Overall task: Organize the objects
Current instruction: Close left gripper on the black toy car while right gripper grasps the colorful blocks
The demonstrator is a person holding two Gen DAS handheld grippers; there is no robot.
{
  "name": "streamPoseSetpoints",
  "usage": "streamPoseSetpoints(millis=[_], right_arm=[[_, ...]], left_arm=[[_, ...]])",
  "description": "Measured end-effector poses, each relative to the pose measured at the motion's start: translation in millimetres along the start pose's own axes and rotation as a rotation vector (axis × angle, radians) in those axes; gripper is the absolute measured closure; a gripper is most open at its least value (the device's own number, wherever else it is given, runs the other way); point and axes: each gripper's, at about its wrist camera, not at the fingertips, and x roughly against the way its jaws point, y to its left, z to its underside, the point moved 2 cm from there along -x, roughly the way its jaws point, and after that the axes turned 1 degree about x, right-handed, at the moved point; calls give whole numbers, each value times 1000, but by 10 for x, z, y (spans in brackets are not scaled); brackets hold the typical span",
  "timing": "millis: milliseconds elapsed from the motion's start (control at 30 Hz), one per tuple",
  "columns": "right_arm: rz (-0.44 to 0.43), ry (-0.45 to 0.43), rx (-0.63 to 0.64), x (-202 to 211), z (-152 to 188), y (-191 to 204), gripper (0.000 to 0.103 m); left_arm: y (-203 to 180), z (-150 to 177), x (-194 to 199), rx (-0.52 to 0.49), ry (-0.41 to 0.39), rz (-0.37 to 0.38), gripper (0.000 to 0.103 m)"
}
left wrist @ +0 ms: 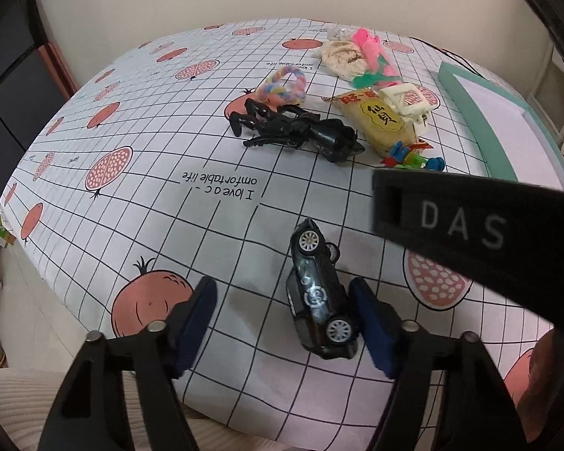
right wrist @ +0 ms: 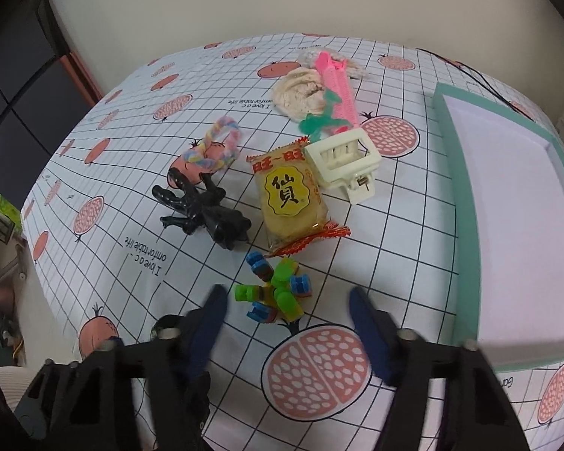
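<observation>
Both grippers stand wide open, holding nothing. Left gripper [left wrist: 284, 323] straddles the toy car [left wrist: 321, 293], which lies near its right finger [left wrist: 372, 323], probably for pickup. Right gripper [right wrist: 287, 323] approaches the block toy [right wrist: 274, 289]; the tray [right wrist: 451, 173] waits alongside.

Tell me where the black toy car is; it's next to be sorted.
In the left wrist view, the black toy car lies between the open left gripper, against its right finger.

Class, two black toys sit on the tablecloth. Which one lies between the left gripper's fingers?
The black car, tipped on its side between the open left gripper. The other, a black figure, lies farther off beside the snack packet.
</observation>
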Motion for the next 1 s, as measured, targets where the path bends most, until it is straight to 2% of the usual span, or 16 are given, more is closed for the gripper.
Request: streamPoseSetpoints(millis=[33,167,333,400,1000], right_arm=[[1,2,-1,-4,3,2,53],[-15,9,-9,-1,11,2,64],[-15,12,-5,4,15,6,64],[-15,13,-4,5,14,6,64],[-9,5,-20,72,24,-73,64]], left_arm=[[-5,6,1,-1,0,2,36],[-9,4,-12,2,6,26,48],[-37,33,5,0,1,46,61],[-40,40,11,-2,-1,59,71],[-47,30,36,-9,-14,77,72]])
